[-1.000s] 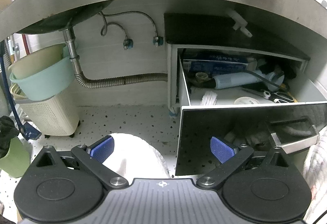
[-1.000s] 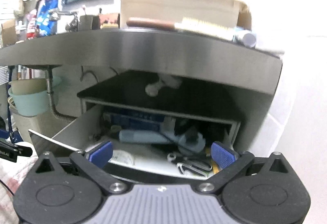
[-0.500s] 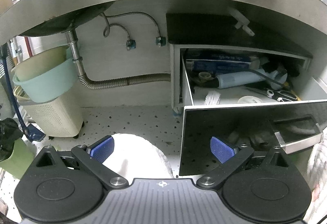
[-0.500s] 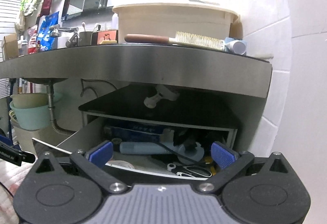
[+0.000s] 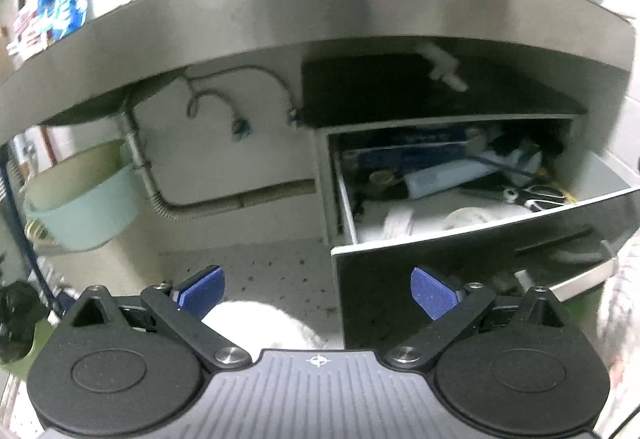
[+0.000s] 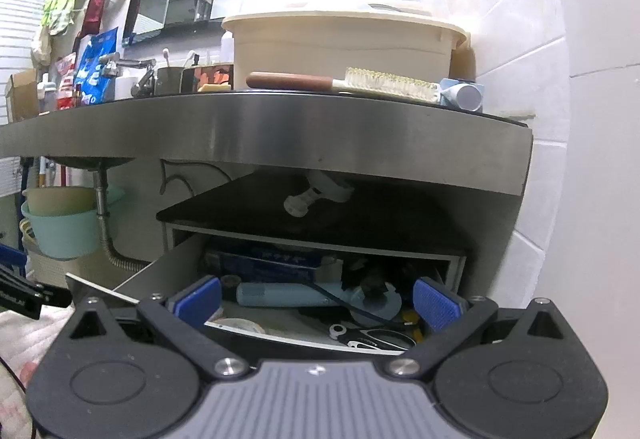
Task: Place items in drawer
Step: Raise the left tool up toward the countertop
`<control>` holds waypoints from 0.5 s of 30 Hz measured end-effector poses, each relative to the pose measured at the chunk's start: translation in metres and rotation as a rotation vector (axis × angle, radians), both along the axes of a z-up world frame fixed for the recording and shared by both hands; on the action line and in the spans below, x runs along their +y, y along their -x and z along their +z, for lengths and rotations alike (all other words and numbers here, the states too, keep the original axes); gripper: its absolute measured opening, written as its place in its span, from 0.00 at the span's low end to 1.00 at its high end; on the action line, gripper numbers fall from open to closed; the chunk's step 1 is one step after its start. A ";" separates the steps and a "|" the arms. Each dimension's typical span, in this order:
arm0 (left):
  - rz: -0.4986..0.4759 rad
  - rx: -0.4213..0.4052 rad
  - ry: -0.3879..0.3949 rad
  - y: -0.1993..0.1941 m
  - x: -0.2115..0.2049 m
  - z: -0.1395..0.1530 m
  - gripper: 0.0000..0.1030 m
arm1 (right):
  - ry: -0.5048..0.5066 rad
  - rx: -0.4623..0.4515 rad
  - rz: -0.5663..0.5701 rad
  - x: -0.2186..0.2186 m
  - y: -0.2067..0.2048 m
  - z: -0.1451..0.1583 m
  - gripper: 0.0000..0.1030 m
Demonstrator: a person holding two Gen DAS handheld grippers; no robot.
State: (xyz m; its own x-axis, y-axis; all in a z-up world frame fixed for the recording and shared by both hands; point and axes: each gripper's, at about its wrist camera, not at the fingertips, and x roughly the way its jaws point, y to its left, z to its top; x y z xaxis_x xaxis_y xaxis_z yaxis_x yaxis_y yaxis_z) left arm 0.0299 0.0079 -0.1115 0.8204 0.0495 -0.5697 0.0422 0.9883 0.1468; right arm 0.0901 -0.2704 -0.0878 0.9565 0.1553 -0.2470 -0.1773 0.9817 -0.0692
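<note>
A stainless-steel-edged table runs along a white tiled wall; speckled floor lies below. On the table stand one beige plastic tub and one wooden-handled scrub brush. Under it, one black-fronted drawer is pulled out, cluttered with one pale blue tube, one dark blue box and one pair of scissors. Left tongs and right tongs both gape wide, holding and touching nothing.
</note>
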 end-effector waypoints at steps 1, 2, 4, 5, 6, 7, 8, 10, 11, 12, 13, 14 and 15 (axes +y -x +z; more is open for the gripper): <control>-0.005 0.011 -0.015 -0.001 -0.002 0.001 0.98 | -0.009 0.000 -0.003 -0.001 0.000 0.000 1.00; -0.010 0.014 -0.014 -0.003 -0.001 0.004 0.98 | -0.018 0.001 -0.006 -0.003 0.000 0.000 1.00; -0.020 0.013 0.001 -0.005 0.003 0.011 0.98 | -0.037 0.001 -0.011 -0.006 0.000 0.001 1.00; -0.024 0.012 0.009 -0.007 0.005 0.015 0.98 | -0.046 -0.001 -0.014 -0.007 0.000 0.001 1.00; -0.029 0.011 0.017 -0.008 0.007 0.018 0.98 | -0.055 -0.003 -0.016 -0.009 0.000 0.001 1.00; -0.034 0.011 0.025 -0.009 0.009 0.021 0.98 | -0.063 -0.005 -0.018 -0.010 0.001 0.001 1.00; -0.041 0.001 0.050 -0.009 0.012 0.026 0.98 | -0.069 -0.009 -0.020 -0.011 0.001 0.001 1.00; -0.052 -0.021 0.115 -0.010 0.020 0.036 0.99 | -0.075 -0.015 -0.021 -0.012 0.003 0.001 1.00; -0.059 -0.028 0.152 -0.011 0.024 0.041 0.99 | -0.076 -0.018 -0.021 -0.012 0.004 0.002 1.00; -0.067 -0.035 0.195 -0.013 0.029 0.047 0.99 | -0.076 -0.020 -0.020 -0.012 0.004 0.002 1.00; -0.066 -0.045 0.230 -0.015 0.033 0.052 0.99 | -0.074 -0.021 -0.019 -0.012 0.004 0.002 1.00; -0.062 -0.056 0.261 -0.016 0.036 0.056 0.99 | -0.072 -0.022 -0.017 -0.011 0.004 0.002 1.00; -0.058 -0.066 0.291 -0.017 0.040 0.061 0.99 | -0.070 -0.024 -0.015 -0.011 0.005 0.002 1.00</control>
